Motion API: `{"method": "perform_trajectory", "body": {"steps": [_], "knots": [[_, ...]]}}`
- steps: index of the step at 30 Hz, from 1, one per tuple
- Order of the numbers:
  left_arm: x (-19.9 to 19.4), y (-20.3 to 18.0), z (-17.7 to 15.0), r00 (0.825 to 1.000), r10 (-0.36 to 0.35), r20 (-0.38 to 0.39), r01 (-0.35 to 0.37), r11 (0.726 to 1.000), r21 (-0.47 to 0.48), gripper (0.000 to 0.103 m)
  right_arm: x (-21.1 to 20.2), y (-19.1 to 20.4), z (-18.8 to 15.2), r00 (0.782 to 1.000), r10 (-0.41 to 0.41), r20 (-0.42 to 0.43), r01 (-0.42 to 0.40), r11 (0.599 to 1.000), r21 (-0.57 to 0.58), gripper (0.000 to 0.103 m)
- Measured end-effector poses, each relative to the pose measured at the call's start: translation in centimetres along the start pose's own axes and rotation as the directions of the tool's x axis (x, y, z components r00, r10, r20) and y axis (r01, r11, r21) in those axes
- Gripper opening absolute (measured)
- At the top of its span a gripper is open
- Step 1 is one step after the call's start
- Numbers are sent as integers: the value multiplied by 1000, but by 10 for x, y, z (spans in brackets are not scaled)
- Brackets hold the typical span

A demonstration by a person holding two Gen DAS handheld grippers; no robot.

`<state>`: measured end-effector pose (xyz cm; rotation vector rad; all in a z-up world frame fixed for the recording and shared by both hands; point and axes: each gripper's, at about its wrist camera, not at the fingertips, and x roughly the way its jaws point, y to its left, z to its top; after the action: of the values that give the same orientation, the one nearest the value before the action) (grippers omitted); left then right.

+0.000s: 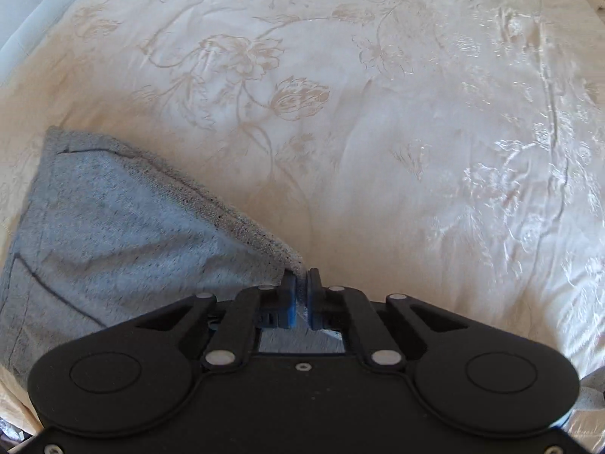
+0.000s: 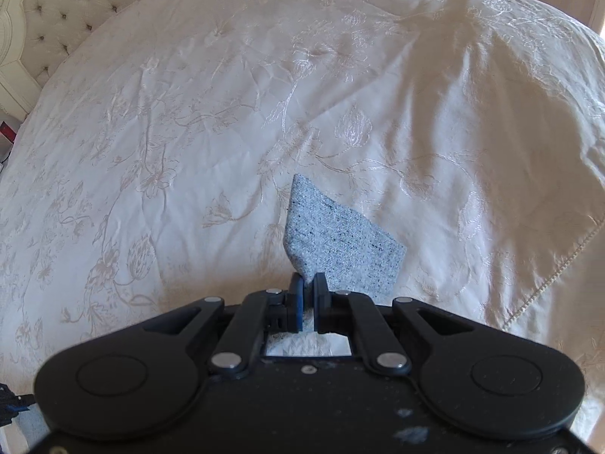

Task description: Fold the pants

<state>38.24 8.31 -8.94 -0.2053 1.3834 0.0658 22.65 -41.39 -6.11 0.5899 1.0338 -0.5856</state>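
Both grippers are pinched down tight on the grey pants, which are over a cream floral bedspread [image 1: 378,94]. In the left wrist view the left gripper [image 1: 301,283] has its jaws nearly together on an edge of the pants [image 1: 113,227], and the fabric spreads out from there toward 9 and 10 o'clock, filling the lower left of the frame. In the right wrist view the right gripper [image 2: 308,291] is clamped on a corner that sticks up toward 12 to 1 o'clock, with a tufted headboard [image 2: 56,11] way off at about 10 o'clock.
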Motion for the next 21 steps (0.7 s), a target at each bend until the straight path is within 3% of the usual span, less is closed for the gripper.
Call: {"method": "perform_trajectory", "body": {"steps": [4,8,15,21], "knots": [[-35,20,-53,999,-15,31,15,1000,8,7,-28,-27,-29,1000,2,-11,-2,1000,17,5],[-42,31,-106,997,6,72,-7,1000,16,7,-45,-55,-65,999,-14,-33,15,1000,27,5],[-21,53,-176,998,52,36,-52,999,16,5,-36,-102,-135,995,-56,-86,61,996,62,5],[-4,60,-211,997,80,10,-81,996,40,5,-21,-130,-167,993,-46,-108,54,996,78,5]]}}
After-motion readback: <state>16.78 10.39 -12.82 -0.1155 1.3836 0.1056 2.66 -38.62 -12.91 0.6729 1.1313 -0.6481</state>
